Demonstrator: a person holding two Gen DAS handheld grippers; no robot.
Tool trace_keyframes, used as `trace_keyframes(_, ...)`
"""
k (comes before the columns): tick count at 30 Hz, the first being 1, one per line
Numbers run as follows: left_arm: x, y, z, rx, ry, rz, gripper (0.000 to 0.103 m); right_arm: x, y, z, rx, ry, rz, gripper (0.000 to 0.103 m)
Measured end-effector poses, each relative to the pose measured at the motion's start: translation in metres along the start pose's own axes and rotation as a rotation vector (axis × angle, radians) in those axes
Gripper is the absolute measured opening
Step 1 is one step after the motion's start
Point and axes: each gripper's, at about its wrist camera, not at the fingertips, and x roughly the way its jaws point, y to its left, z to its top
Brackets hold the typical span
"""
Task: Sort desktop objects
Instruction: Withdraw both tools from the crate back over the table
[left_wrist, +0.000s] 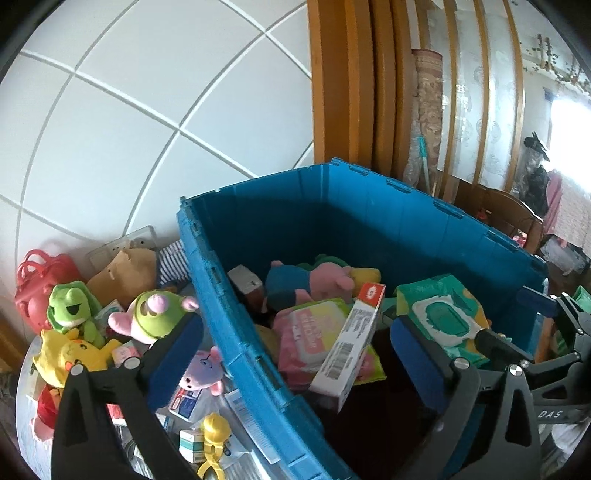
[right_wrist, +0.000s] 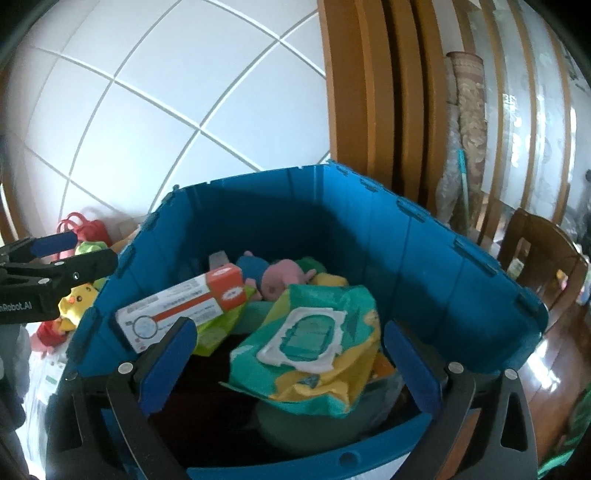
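Left and right wrist views, one moment. We see a blue crate (right_wrist: 424, 258) standing on a table against a white tiled wall (left_wrist: 129, 110), with a wooden door frame (right_wrist: 369, 92) behind it. Our right gripper (right_wrist: 288, 354) hangs over the crate's near side with its blue-padded fingers (right_wrist: 166, 365) spread wide and nothing between them; directly ahead, between the two pads, lies a green wet-wipe pack (right_wrist: 310, 343) with a white flip lid, resting on top of the other contents.

Inside the crate we also find a long white-and-orange carton (right_wrist: 184, 306) lying tilted against the left wall, a pink wipe pack (left_wrist: 314, 332) under it, and a blue-and-pink plush (right_wrist: 273, 277) near the far wall.

Our left gripper (left_wrist: 295, 350) is likewise spread wide and empty — its left pad (left_wrist: 177, 350) sits outside the crate above the loose items, its right pad (left_wrist: 417, 362) inside, so the jaws straddle the crate's left wall.

Still unsorted on the table, left of the crate, are:
- a green frog plush (left_wrist: 72, 306);
- a yellow plush (left_wrist: 70, 354);
- a green-headed pink-eared plush (left_wrist: 151, 314);
- a small purple plush (left_wrist: 203, 369);
- a yellow figurine (left_wrist: 214, 435) — lying among small boxes;
- a red basket (left_wrist: 37, 284) against the wall.

In the right wrist view the left gripper shows at the left edge, above these toys.
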Motion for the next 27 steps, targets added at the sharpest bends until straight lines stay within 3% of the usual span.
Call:
trace_keyframes(5,-0.010,0.024,-0.016,-0.053,0.003,0.046,0.103,-0.010,0.013,0.002,-0.007,-0.029,0.029,0.103)
trace_keyframes(12,-0.045,0.076,-0.057,-0.155,0.031,0.209,0.103,-0.032,0.070,0.002,-0.053,-0.079,0.123,0.103)
trace_keyframes(20,-0.116,0.149,-0.136,-0.231,0.043,0.238,0.103,-0.073,0.171,-0.039,-0.083,-0.121,0.205,0.103)
trace_keyframes(27,-0.171,0.200,-0.198,-0.272,0.054,0.252,0.103,-0.101,0.234,-0.082,-0.093,-0.095,0.143,0.103)
